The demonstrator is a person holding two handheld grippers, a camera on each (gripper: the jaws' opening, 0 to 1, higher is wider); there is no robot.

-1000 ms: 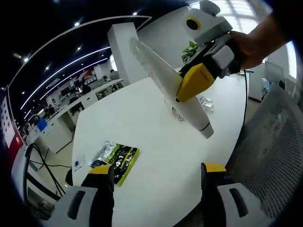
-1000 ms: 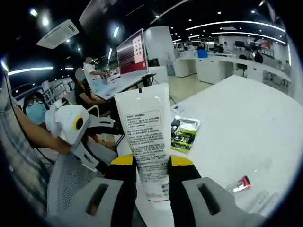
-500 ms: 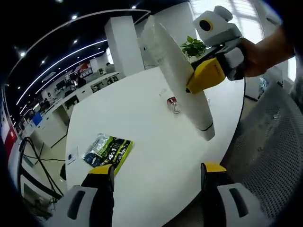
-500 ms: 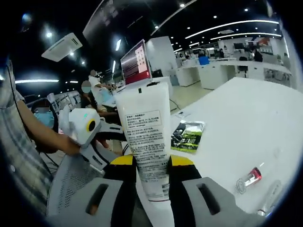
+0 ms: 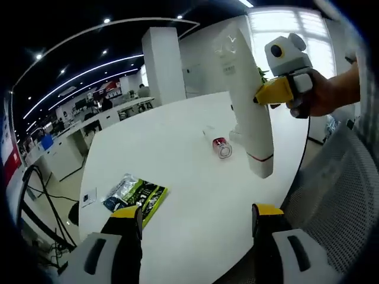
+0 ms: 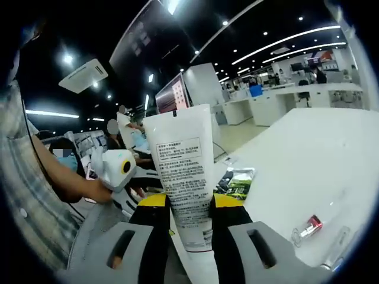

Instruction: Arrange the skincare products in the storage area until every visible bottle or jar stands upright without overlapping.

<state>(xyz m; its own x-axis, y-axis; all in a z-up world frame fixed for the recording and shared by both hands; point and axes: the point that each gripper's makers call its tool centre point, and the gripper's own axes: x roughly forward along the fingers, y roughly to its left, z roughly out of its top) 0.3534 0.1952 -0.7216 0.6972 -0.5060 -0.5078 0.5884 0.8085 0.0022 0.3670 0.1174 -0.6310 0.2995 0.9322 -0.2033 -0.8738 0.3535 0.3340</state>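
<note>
Tube [image 6: 181, 177] first: the white skincare tube is pinched between the jaws of the right gripper [image 6: 188, 218], which grip it near its capped lower end, and it hangs in the air above the near edge of the white counter [image 5: 177, 148], touching nothing else. In the left gripper view the same tube [image 5: 250, 112] stands nearly upright, long axis close to vertical with a slight lean, flat crimped end up and cap end down, with the right gripper [image 5: 278, 92] and the hand [image 5: 323, 94] behind it coming in from the right. So the cap end already points at the counter below it, and the coming move, as I judge it, is a short lowering with the tube kept plumb so it can stand on its cap. The left gripper [image 5: 192, 236] is released, jaws spread with nothing between them, low at the counter's near edge and a little apart from the tube. A small red-capped vial [image 5: 222, 147] lies on its side on the counter beyond the tube, and a green and black sachet [image 5: 137, 195] lies flat to the left, well apart. The tube's back panel carries a block of small black print, too fine to read; the sachet's lettering is likewise unreadable.
</note>
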